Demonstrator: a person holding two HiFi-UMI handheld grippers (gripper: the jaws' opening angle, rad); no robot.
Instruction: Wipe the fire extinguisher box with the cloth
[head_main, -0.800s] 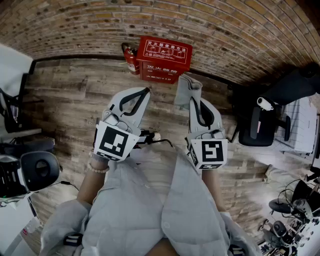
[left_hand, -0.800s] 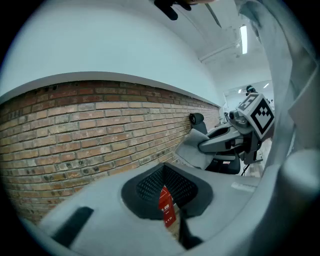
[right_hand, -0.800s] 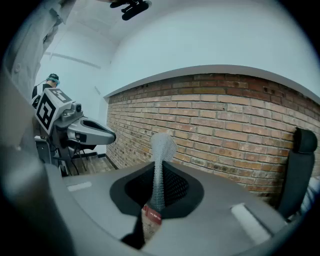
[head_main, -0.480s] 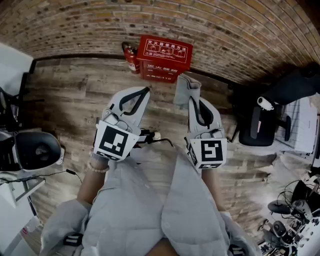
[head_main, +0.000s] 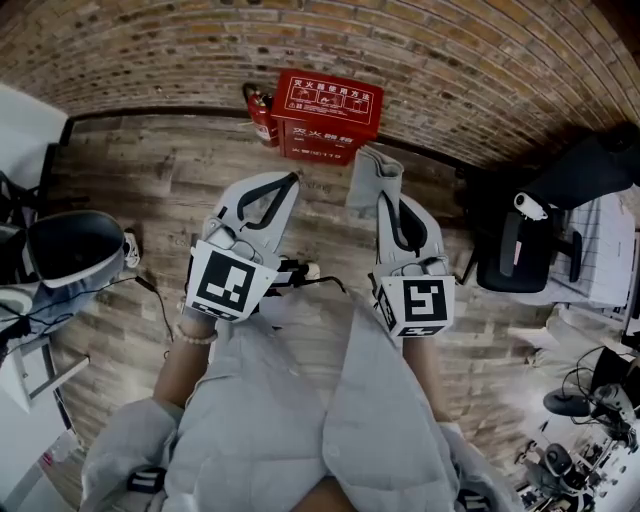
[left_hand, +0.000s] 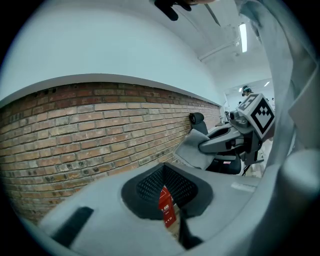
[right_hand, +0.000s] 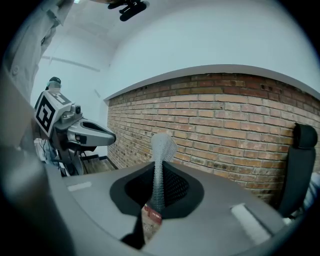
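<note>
Box (head_main: 328, 115): sitting against the wall (head_main: 450, 60).
Right gripper (head_main: 388, 200): you are clamping the cloth (head_main: 372, 178), near the box.
Left gripper (head_main: 291, 181): you are holding it closed, empty.

Beyond my right claw (head_main: 386, 203) and its cloth (head_main: 374, 180), the fire extinguisher box (head_main: 329, 115) stands against the brick wall (head_main: 300, 40), an extinguisher (head_main: 263, 118) at its left.

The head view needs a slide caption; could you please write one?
Right tool shut on grey cloth, left tool shut empty, both short of the red fire extinguisher box.
</note>
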